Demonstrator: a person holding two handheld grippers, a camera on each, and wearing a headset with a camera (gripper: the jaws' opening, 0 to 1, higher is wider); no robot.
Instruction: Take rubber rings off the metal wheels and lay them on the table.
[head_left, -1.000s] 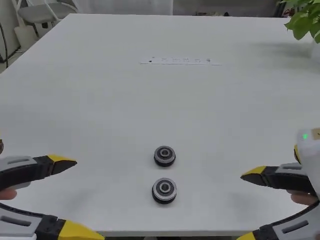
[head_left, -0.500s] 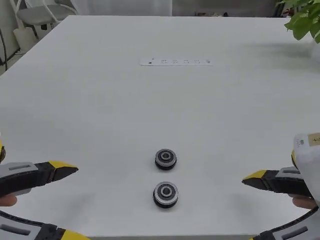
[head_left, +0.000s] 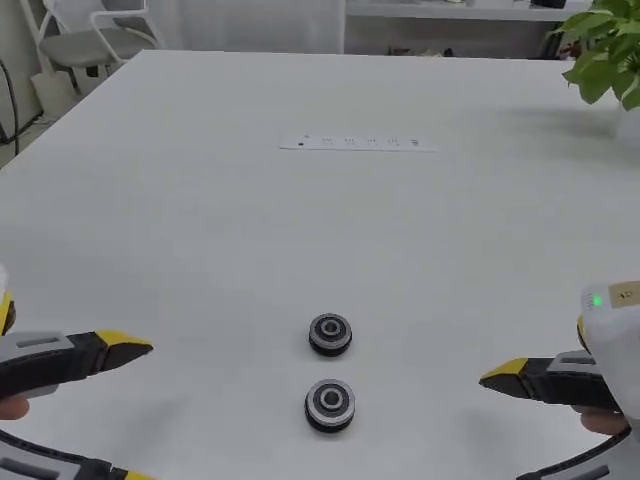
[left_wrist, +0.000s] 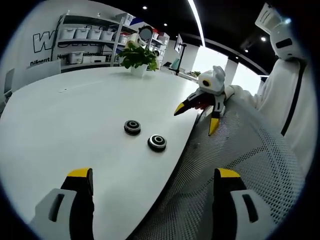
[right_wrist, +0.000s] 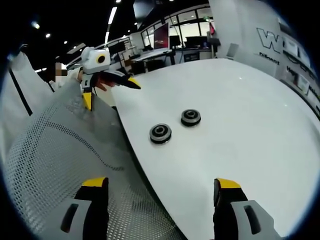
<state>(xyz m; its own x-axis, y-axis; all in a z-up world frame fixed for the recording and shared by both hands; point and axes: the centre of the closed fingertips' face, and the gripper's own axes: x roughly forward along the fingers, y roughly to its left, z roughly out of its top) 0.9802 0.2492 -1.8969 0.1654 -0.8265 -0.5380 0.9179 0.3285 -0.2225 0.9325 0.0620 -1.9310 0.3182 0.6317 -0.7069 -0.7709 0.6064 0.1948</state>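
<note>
Near wheel (head_left: 329, 405) and far wheel (head_left: 330, 335) lower centre of head view, flat on table (head_left: 200, 220), close but not touching. Dark rings (head_left: 330, 352) on both. Left gripper (head_left: 125, 412) lower left, jaws wide apart, empty, well clear of wheels. Right gripper (head_left: 510, 425) lower right, jaws wide apart, empty. Power strip (head_left: 357, 143) upper centre; plant (head_left: 605, 50) upper right corner.

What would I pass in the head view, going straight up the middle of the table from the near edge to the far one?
nearer metal wheel → farther metal wheel → flat white strip → far edge of the table
</note>
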